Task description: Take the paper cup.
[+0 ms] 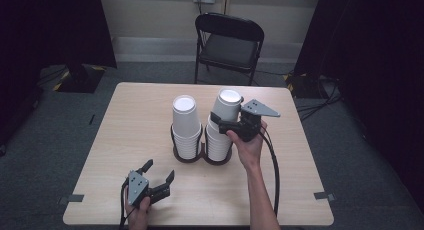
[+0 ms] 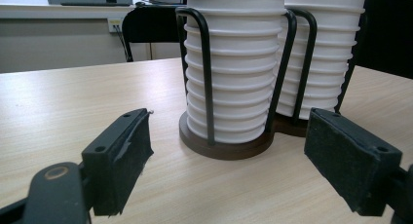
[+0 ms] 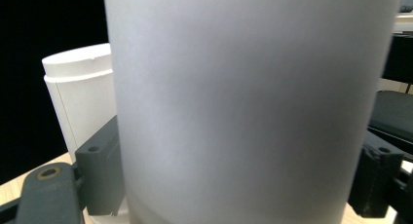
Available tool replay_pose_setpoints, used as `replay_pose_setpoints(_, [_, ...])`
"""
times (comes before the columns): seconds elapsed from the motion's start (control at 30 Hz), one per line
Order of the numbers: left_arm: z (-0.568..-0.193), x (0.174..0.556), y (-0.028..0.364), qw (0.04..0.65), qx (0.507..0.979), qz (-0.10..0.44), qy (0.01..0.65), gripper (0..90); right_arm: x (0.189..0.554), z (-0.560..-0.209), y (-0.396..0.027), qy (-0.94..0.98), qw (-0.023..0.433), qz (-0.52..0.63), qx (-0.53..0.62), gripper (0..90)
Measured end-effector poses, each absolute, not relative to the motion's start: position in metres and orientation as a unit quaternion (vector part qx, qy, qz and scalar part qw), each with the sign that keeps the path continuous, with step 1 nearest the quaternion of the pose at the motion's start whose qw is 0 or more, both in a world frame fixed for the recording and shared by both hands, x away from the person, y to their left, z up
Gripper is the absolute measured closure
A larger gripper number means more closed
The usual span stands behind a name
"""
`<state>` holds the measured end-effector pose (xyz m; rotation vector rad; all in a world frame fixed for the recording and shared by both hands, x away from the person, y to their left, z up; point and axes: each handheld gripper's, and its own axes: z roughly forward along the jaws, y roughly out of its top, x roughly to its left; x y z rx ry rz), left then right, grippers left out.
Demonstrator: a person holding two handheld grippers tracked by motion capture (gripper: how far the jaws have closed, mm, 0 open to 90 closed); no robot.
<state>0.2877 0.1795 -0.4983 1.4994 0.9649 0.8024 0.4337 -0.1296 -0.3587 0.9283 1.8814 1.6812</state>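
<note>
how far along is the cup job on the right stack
Done: the right gripper has reached the right stack and shut on its top cup, jaws on both sides of the wall. In hand: that cup is tilted but not yet clear of the stack below. Left: pulling it free and setting it somewhere. The left gripper rests open near the table's front edge; the left stack looks untouched.

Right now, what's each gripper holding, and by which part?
Right gripper clamps the top cup of the right stack by its side wall, below the upturned base. Left gripper holds nothing, jaws open.
</note>
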Motion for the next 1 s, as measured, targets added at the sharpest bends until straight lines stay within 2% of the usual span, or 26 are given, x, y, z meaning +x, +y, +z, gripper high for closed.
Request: replay_pose_setpoints(1.0, [-0.498, 0.288, 0.179, 0.558, 0.639, 0.341, 0.406, 16.4, 0.429, -0.334, -0.137, 0.638, 0.243, 0.648, 0.337, 15.2])
